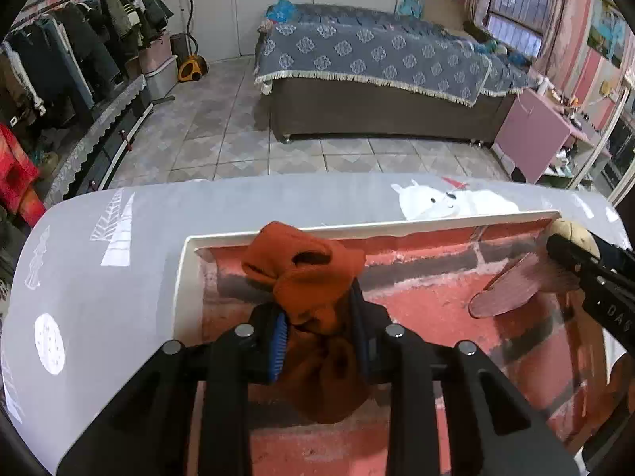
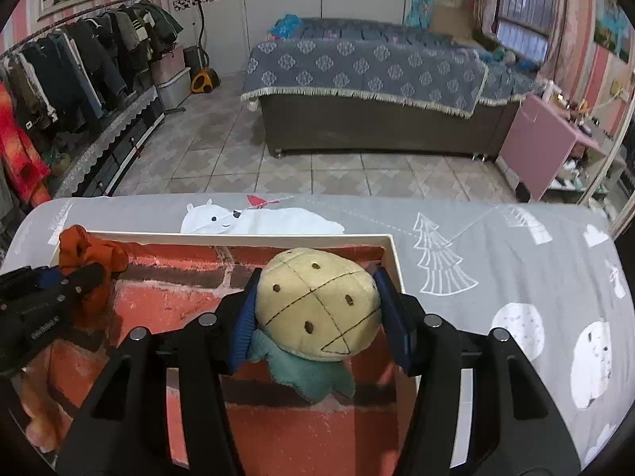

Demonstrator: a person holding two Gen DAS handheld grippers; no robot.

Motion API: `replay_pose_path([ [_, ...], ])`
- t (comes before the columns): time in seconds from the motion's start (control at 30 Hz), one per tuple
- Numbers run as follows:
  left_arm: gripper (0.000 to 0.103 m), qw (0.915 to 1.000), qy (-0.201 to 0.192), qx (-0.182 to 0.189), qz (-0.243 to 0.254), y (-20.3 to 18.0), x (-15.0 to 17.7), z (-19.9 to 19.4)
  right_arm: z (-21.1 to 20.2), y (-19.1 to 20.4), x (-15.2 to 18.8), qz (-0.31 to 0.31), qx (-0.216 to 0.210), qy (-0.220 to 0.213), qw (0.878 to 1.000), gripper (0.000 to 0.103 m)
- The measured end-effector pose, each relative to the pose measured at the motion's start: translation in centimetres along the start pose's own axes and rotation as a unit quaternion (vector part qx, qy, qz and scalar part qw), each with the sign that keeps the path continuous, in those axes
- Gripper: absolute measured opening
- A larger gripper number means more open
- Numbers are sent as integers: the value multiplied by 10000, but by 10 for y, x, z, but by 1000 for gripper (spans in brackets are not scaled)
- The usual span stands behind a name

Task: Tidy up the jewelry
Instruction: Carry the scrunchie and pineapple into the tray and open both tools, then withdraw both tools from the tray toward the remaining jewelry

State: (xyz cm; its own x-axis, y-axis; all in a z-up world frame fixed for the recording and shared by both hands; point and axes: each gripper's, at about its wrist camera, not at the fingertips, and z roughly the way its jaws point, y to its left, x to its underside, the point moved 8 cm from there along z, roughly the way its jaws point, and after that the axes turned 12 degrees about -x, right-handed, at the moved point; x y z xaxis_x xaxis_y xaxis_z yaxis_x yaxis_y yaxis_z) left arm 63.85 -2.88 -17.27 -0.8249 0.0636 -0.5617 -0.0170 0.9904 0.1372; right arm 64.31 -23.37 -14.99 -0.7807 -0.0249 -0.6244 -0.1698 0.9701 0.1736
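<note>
I see a bed (image 1: 369, 59) with a blue flower blanket by the white closet doors (image 1: 278, 0). The floor (image 1: 222, 119) has grey tiles. Coats hang on a rack (image 1: 71, 47) at the left. A window (image 1: 516, 20) sits at the right, near a pink desk (image 1: 532, 135), I think. The walls are pink.
</note>
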Motion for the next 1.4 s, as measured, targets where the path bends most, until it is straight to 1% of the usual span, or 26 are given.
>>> replay_pose_path([
  [0.1, 29, 10000, 59, -30, 60, -3, -2, 7, 13, -3, 2, -36, 107, 261, 9996, 55],
  [0.2, 29, 9999, 82, 2, 119, -5, -4, 9, 23, -7, 8, 8, 106, 495, 9987, 55],
  [0.3, 31, 9997, 113, -29, 209, -7, -5, 13, 24, -7, 9, -19, 128, 553, 9984, 56],
  [0.4, 32, 9998, 91, -17, 197, -5, -4, 13, 25, -7, 10, -15, 122, 558, 9984, 57],
  [0.43, 34, 9998, 78, -33, 199, -5, -4, 13, 25, -6, 9, -21, 104, 550, 9984, 59],
  [0.47, 37, 9997, 73, -52, 211, -4, -3, 12, 26, -7, 9, -35, 115, 549, 9984, 64],
  [0.53, 39, 9997, 59, -67, 214, -3, -3, 10, 24, -10, 9, -28, 102, 526, 9986, 68],
  [0.6, 43, 9999, 41, -38, 153, 0, -4, 6, 20, -11, 8, 36, 32, 482, 9988, 72],
  [0.67, 49, 10000, 2, -2, 49, 3, -4, -1, 12, -11, 8, 64, -37, 394, 9992, 74],
  [0.7, 51, 10000, -29, 19, 0, 5, -5, -5, 7, -11, 8, 51, -33, 358, 9993, 75],
  [0.8, 59, 9997, -214, 29, -85, 10, -5, -24, -11, -13, 5, 30, -30, 104, 9999, 80],
  [0.83, 64, 9995, -288, -7, -88, 11, -4, -32, -18, -13, 6, 41, -48, 17, 10000, 82],
  [0.9, 65, 9989, -439, -66, -122, 13, -2, -47, -33, -13, 7, 77, -101, -177, 9998, 84],
  [1.0, 67, 9976, -656, -118, -198, 19, 4, -74, -57, -12, 12, 42, 2, -418, 9991, 84],
  [1.03, 70, 9967, -767, -148, -215, 21, 6, -85, -68, -11, 15, 7, 38, -518, 9987, 85],
  [1.07, 76, 9956, -885, -182, -236, 23, 8, -96, -76, -9, 17, -12, 44, -590, 9982, 88],
  [1.13, 83, 9929, -1112, -311, -284, 26, 14, -118, -99, -5, 22, -51, 2, -789, 9969, 90],
  [1.17, 83, 9914, -1219, -369, -285, 27, 17, -128, -114, -3, 26, -77, 9, -926, 9957, 92],
  [1.23, 84, 9896, -1373, -353, -259, 28, 28, -150, -139, 0, 34, -91, -24, -1133, 9935, 93],
  [1.3, 84, 9881, -1474, -344, -262, 29, 38, -168, -159, 3, 41, -88, -62, -1249, 9921, 94],
  [1.4, 87, 9854, -1642, -349, -282, 33, 56, -193, -195, 8, 57, -160, -67, -1455, 9892, 96],
])
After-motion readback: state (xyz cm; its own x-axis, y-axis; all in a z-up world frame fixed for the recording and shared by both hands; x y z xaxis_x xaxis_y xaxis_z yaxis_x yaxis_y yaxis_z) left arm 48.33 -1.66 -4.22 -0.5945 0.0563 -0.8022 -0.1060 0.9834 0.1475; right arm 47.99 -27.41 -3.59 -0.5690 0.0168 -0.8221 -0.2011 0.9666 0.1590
